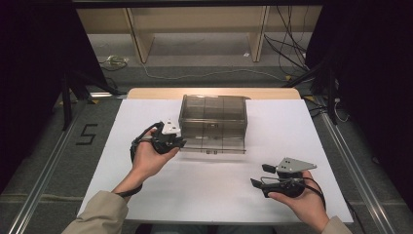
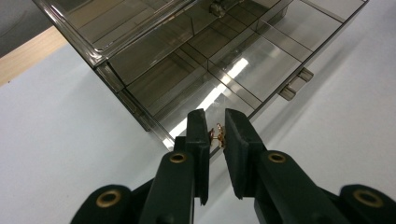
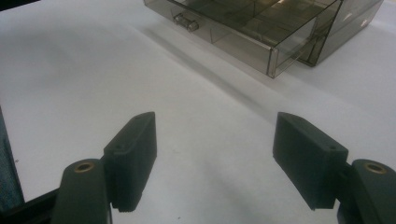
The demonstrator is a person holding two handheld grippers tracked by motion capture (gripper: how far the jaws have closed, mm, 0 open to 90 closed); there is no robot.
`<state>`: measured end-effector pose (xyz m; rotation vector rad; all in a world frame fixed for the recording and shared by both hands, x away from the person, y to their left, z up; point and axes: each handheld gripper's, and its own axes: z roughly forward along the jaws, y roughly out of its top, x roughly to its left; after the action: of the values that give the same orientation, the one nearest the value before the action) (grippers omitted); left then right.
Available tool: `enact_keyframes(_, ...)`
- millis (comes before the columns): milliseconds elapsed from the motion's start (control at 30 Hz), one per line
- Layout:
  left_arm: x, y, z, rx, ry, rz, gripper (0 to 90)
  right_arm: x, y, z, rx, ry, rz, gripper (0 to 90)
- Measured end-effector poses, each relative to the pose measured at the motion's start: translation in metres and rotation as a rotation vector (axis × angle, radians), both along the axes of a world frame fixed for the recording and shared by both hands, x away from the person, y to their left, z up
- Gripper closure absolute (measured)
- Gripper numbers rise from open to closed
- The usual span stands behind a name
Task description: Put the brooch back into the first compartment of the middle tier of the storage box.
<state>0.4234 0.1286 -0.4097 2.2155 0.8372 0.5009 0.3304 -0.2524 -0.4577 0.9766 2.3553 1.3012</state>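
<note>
A smoked clear plastic organizer box [image 1: 213,123] with an open drawer stands toward the far edge of the table [image 1: 292,131]. It is judged light, rigid and slippery. A tiny gold-coloured metal piece [image 2: 217,135], best pinched across its middle, is held between the narrowed jaws of the left gripper [image 2: 217,135] over the drawer's near left corner. The right gripper [image 3: 215,154] is held wide apart near the table's near right corner.

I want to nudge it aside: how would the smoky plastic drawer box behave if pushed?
The drawer box looks thin-walled and its compartments seem empty, so it is probably light and would slide easily on the smooth white table. Its lower drawer stands pulled out, so a push there may shut it rather than move the box. Hard plastic: stiff, perhaps brittle.
</note>
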Motion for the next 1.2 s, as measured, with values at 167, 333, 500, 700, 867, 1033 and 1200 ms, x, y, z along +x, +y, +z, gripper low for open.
enact_keyframes(167, 0.000, -0.002, 0.000, 0.008, -0.006, -0.001, 80.4, 0.000, 0.000, 0.000, 0.000, -0.001, 0.001, 31.5)
enact_keyframes(333, 0.000, -0.002, 0.001, 0.008, -0.010, -0.002, 80.4, 0.000, 0.000, 0.000, -0.002, -0.001, 0.003, 31.6)
enact_keyframes(500, 0.001, -0.004, 0.001, 0.006, -0.014, -0.002, 80.4, 0.000, 0.000, 0.000, -0.003, -0.002, 0.003, 31.6)
enact_keyframes(700, 0.002, -0.006, 0.001, 0.008, -0.010, -0.007, 80.4, 0.000, 0.000, 0.000, -0.003, -0.001, 0.002, 31.7)
enact_keyframes(867, 0.003, -0.008, 0.001, 0.004, -0.009, -0.007, 80.4, 0.000, 0.000, 0.000, -0.003, -0.001, 0.002, 31.8)
enact_keyframes(1033, 0.004, -0.009, 0.000, 0.016, -0.016, -0.011, 80.4, 0.000, 0.000, 0.000, -0.006, -0.001, 0.001, 31.8)
enact_keyframes(1200, 0.004, -0.010, 0.000, 0.025, -0.020, -0.009, 80.5, 0.000, 0.000, -0.001, -0.004, -0.001, 0.001, 31.8)
